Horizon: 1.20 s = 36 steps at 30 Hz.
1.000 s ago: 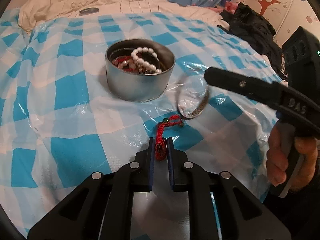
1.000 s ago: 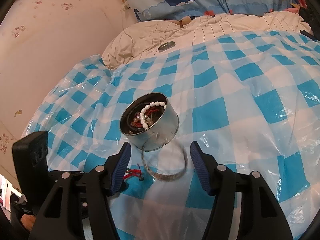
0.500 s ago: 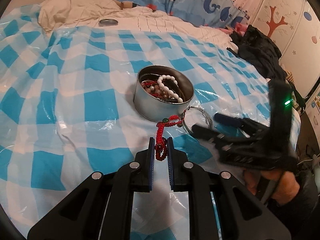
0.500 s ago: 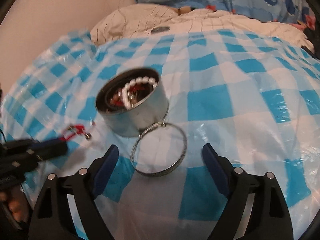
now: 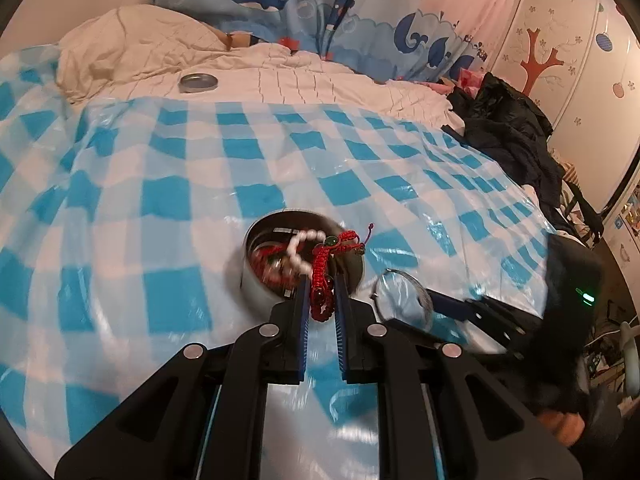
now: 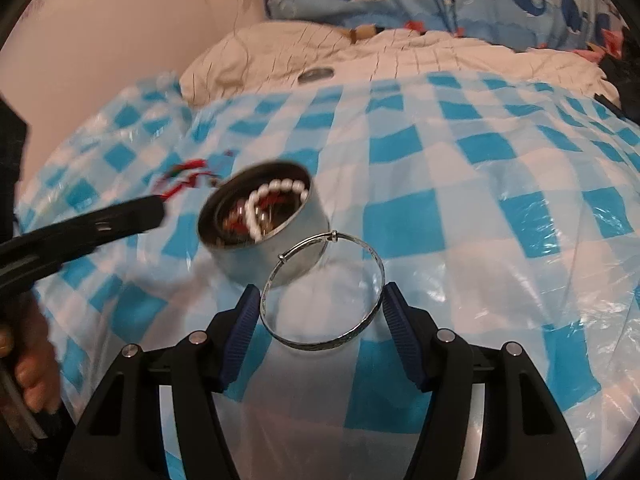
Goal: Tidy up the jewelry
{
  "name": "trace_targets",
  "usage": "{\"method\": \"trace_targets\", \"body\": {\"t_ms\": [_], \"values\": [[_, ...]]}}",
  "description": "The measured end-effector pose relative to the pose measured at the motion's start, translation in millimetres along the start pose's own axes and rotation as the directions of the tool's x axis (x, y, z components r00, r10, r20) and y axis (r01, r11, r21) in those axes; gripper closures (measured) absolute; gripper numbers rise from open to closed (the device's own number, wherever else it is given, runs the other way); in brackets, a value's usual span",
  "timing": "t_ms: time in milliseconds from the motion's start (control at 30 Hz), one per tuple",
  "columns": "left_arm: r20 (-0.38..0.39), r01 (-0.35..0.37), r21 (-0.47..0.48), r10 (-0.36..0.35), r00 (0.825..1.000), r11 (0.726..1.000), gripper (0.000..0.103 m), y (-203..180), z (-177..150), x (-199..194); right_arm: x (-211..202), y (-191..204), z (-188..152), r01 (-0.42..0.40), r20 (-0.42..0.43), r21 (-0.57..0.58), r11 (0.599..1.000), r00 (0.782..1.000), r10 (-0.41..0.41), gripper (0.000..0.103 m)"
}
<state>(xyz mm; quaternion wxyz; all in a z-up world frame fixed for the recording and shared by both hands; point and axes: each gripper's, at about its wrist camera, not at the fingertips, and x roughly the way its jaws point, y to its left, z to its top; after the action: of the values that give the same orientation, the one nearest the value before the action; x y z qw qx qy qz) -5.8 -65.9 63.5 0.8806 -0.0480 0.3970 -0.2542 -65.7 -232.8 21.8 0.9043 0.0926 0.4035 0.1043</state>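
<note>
A round metal tin (image 5: 256, 290) holding a white pearl string (image 6: 276, 190) and red beads sits on the blue-and-white checked sheet. My left gripper (image 5: 321, 284) is shut on a red braided bracelet (image 5: 320, 260), which hangs off the sheet just in front of the tin's rim. From the right wrist view, the left gripper (image 6: 156, 210) reaches in beside the tin (image 6: 248, 266). My right gripper (image 6: 320, 296) has its jaws closing on a silver bangle (image 6: 320, 347). Both pads touch the bangle's sides, and its far edge is tilted up against the tin.
The tin's lid (image 5: 198, 82) lies far back on cream bedding. Dark clothes (image 5: 512, 132) are piled at the right edge of the bed. A whale-print pillow lies at the head. A person's hand (image 6: 28, 372) holds the left gripper's handle.
My left gripper lifted the red bracelet off the sheet and carried it to the tin. My right gripper spread wider around the bangle, then closed in until its pads met the bangle.
</note>
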Motion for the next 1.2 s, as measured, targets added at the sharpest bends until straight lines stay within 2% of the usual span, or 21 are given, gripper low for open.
{"method": "trace_targets", "body": {"t_ms": [100, 167, 233, 267, 333, 467, 533, 633, 733, 833, 933, 1000, 1100, 1200], "values": [[-0.027, -0.031, 0.003, 0.031, 0.999, 1.000, 0.091, 2, 10, 23, -6, -2, 5, -0.004, 0.037, 0.013, 1.000, 0.999, 0.004, 0.042], [-0.023, -0.069, -0.012, 0.068, 0.997, 0.998, 0.086, 8, 16, 32, -10, 0, 7, -0.005, 0.060, 0.008, 1.000, 0.998, 0.004, 0.042], [-0.025, -0.078, -0.057, 0.077, 0.997, 0.995, 0.061, 16, 19, 35, -12, 5, 11, -0.008, 0.077, -0.008, 1.000, 0.997, 0.008, 0.042], [-0.014, -0.069, -0.082, 0.068, 0.998, 0.994, 0.057, 20, 20, 33, -12, 7, 11, -0.010, 0.080, -0.014, 1.000, 0.997, 0.011, 0.041], [-0.008, -0.045, -0.101, 0.044, 0.999, 0.994, 0.053, 23, 22, 31, -10, 14, 16, -0.014, 0.087, -0.039, 0.999, 0.996, 0.018, 0.041], [0.041, -0.062, -0.125, 0.067, 0.997, 0.990, 0.042, 30, 22, 11, 0, 30, 30, -0.021, 0.092, -0.092, 0.996, 0.995, 0.029, 0.041], [0.057, -0.080, -0.149, 0.089, 0.994, 0.986, 0.034, 36, 21, 1, 6, 37, 37, -0.017, 0.097, -0.115, 0.993, 0.995, 0.028, 0.041], [0.066, -0.122, -0.166, 0.135, 0.989, 0.978, 0.031, 44, 17, -10, 22, 49, 50, -0.019, 0.097, -0.148, 0.989, 0.995, 0.034, 0.041], [0.060, -0.159, -0.173, 0.172, 0.983, 0.972, 0.028, 48, 13, -14, 45, 56, 56, -0.013, 0.053, -0.180, 0.984, 0.998, 0.023, 0.041], [0.050, -0.193, -0.146, 0.202, 0.978, 0.970, 0.020, 44, 10, -14, 49, 55, 51, 0.014, 0.035, -0.197, 0.980, 0.999, -0.007, 0.040], [0.049, -0.220, -0.106, 0.226, 0.973, 0.970, 0.015, 35, 6, -16, 29, 49, 37, 0.051, 0.066, -0.195, 0.980, 0.997, -0.039, 0.024], [0.051, -0.238, -0.087, 0.243, 0.969, 0.967, 0.012, 29, 1, -18, 13, 40, 22, 0.077, 0.091, -0.181, 0.980, 0.994, -0.062, 0.023], [0.052, -0.278, -0.058, 0.281, 0.958, 0.959, 0.010, 20, -11, -18, -4, 21, -4, 0.123, 0.110, -0.118, 0.985, 0.988, -0.110, 0.019], [0.042, -0.319, -0.021, 0.320, 0.946, 0.947, 0.009, 12, -26, -19, -18, -1, -25, 0.194, 0.136, 0.009, 0.981, 0.972, -0.193, 0.014]]}}
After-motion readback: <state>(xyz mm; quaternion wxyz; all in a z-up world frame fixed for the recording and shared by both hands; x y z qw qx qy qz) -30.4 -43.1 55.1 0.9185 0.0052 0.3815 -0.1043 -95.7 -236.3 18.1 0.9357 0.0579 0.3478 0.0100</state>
